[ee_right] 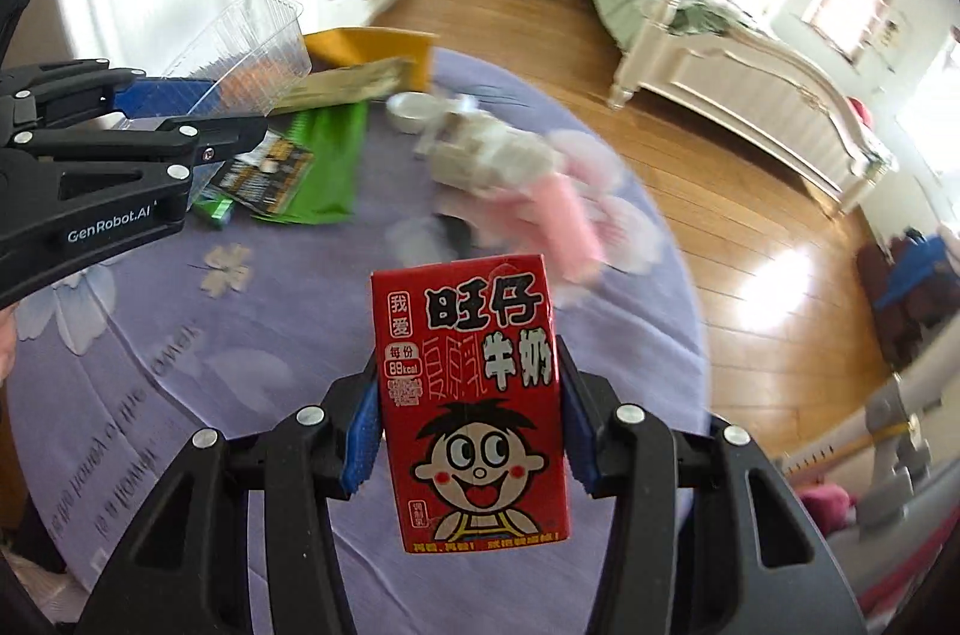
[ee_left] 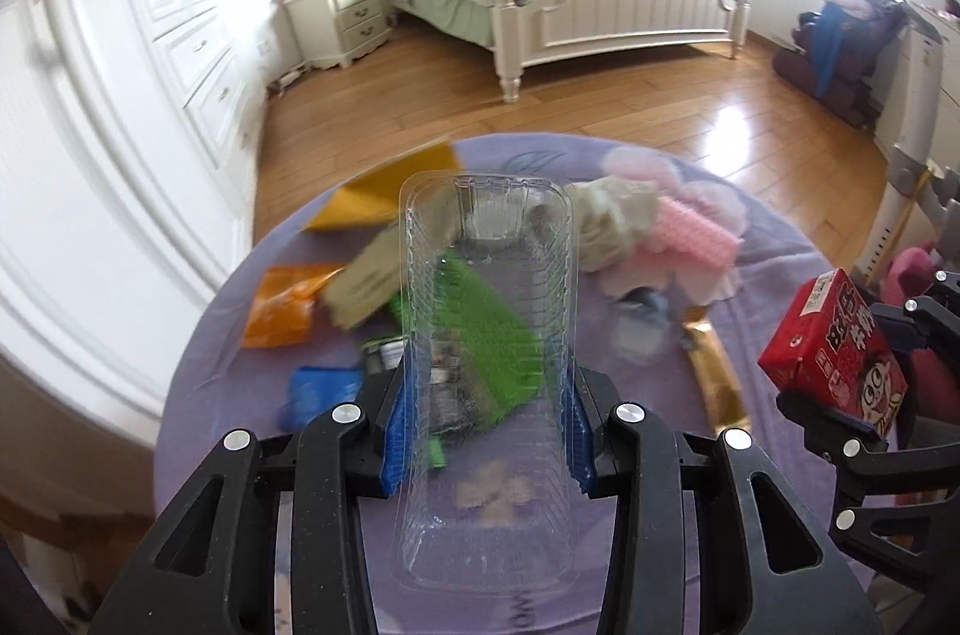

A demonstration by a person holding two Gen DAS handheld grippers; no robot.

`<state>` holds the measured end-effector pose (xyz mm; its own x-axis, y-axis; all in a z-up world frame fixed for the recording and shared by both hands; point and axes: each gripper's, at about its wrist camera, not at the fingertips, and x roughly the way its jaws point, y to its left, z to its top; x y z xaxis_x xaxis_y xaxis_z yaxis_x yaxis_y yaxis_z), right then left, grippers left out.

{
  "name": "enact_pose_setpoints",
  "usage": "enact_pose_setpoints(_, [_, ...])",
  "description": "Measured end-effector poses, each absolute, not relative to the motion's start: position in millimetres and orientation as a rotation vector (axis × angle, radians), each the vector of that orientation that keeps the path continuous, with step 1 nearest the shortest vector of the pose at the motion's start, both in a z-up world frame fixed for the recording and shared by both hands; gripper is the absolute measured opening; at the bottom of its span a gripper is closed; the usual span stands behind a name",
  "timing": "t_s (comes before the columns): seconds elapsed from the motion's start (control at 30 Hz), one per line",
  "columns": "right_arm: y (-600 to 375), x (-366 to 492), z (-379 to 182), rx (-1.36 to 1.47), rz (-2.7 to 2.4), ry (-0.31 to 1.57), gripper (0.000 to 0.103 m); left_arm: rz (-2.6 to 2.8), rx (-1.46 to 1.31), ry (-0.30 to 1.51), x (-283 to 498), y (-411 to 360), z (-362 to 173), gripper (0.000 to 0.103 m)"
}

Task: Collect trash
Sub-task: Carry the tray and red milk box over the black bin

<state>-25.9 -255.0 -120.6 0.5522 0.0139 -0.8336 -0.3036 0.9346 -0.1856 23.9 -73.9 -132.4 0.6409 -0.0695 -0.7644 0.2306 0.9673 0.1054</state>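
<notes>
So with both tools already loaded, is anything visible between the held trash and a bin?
No bin shows in either view, so the path can't be judged. The left tool clamps the clear plastic tray; the right tool clamps the red milk carton. Both are lifted above the table, free of other litter.

You had one clear plastic tray (ee_left: 486,335), one red milk carton (ee_right: 471,395), two orange packets (ee_left: 288,305), one green pouch (ee_right: 324,161) and one blue wrapper (ee_left: 321,389).

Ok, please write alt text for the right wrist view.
The right gripper holds a red milk carton between its fingers above a purple flowered tablecloth. At left, the left gripper holds a clear plastic tray; wrappers lie beyond.
</notes>
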Motion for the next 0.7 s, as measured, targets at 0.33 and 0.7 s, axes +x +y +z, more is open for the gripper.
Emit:
enact_pose_setpoints(0.33, [-335.7, -40.2, -121.0, -0.245, 0.008, 0.975, 0.049, -0.328, 0.26, 0.822, 18.5, -169.8, -123.7, 0.04])
enact_pose_setpoints(0.7, [-412.4, -63.4, -126.5, -0.15, -0.148, 0.986, 0.049, -0.477, 0.34, 0.786, -1.3, -272.4, -121.5, 0.04])
